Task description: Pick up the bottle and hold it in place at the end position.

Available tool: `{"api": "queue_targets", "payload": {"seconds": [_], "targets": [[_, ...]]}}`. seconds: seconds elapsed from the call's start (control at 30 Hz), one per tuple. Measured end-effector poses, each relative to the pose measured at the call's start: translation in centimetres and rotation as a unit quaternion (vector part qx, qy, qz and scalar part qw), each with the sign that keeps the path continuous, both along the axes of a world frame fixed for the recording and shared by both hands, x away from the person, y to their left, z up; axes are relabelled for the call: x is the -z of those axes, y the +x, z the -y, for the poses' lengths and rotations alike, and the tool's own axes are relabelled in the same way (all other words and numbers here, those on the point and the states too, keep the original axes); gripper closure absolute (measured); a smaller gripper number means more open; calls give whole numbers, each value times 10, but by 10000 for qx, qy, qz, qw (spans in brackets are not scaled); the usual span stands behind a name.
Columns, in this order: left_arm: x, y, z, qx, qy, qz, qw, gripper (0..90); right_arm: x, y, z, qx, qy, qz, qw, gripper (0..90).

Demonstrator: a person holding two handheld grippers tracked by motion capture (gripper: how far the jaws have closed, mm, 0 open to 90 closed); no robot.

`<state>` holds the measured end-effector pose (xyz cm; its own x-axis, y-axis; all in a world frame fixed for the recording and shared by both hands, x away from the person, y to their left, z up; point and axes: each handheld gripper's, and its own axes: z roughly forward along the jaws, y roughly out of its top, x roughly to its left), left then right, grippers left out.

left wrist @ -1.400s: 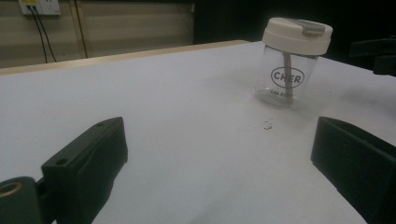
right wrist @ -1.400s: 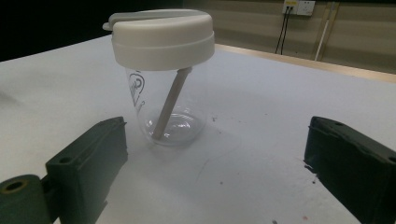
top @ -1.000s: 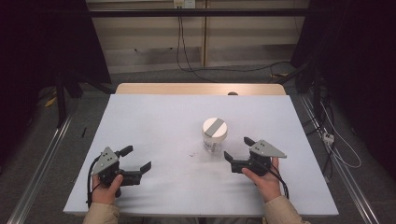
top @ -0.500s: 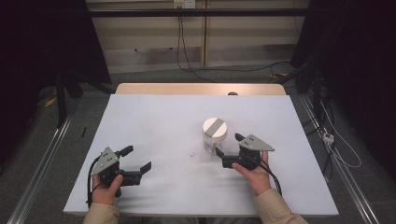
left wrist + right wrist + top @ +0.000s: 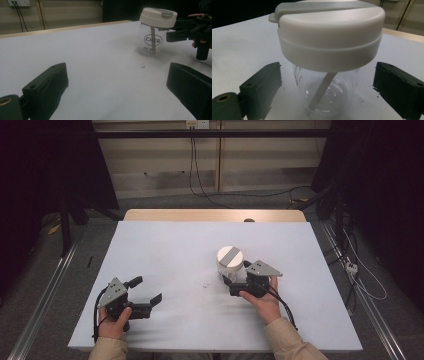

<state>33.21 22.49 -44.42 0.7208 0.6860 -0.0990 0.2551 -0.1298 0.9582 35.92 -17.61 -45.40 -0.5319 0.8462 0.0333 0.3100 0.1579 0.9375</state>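
Tongs on the left side, the left tongs point(image 5: 147, 292), are resting low on the white counter point(image 5: 170, 250) in the same place as one second before, with the jaws spread wide and nothing between them; the left gripper view is showing only bare counter there. Moving to the right, the clear jar point(image 5: 230, 265) with its white lid point(image 5: 230, 255) is standing upright near the middle of the counter, a little to the right. The right tongs point(image 5: 226, 281) are the thing that is changing: they are sliding forward from the near right side and are now reaching the jar. In the right gripper view the jaws are standing spread on both sides of the jar point(image 5: 325, 92), not yet touching it, so I judge the grasp is being prepared and closing is the next move.
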Motion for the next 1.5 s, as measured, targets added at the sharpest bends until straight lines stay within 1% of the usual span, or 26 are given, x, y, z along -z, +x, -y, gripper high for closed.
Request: {"api": "queue_targets", "payload": {"seconds": [0.17,0.43,0.63,0.77,0.97,1.13,1.3,1.4,1.5], "targets": [[0,0,0,15,8,-1,10000,34,-1,6,-3,27,-7,-47,10000,81],[1,0,0,25,-8,-29,10000,34,2,17,-7,32,-109,-156,9998,102],[2,1,1,58,19,-35,10000,34,2,23,-9,-26,-74,-201,9998,109],[2,1,1,74,11,-45,10000,34,2,25,-12,-48,-32,-144,9999,177],[3,1,1,75,-4,-49,10000,34,2,25,-14,-100,-128,-49,9999,185],[2,1,2,67,-17,-43,10000,34,2,25,-13,-108,-98,-51,9999,186],[3,1,1,64,-27,-47,10000,34,1,25,-13,-113,-77,10,9999,187],[3,1,2,60,-33,-44,10000,34,-1,26,-13,-93,-16,3,10000,187],[2,1,1,58,-28,-40,10000,34,-3,28,-13,-84,-29,12,10000,187]]}}
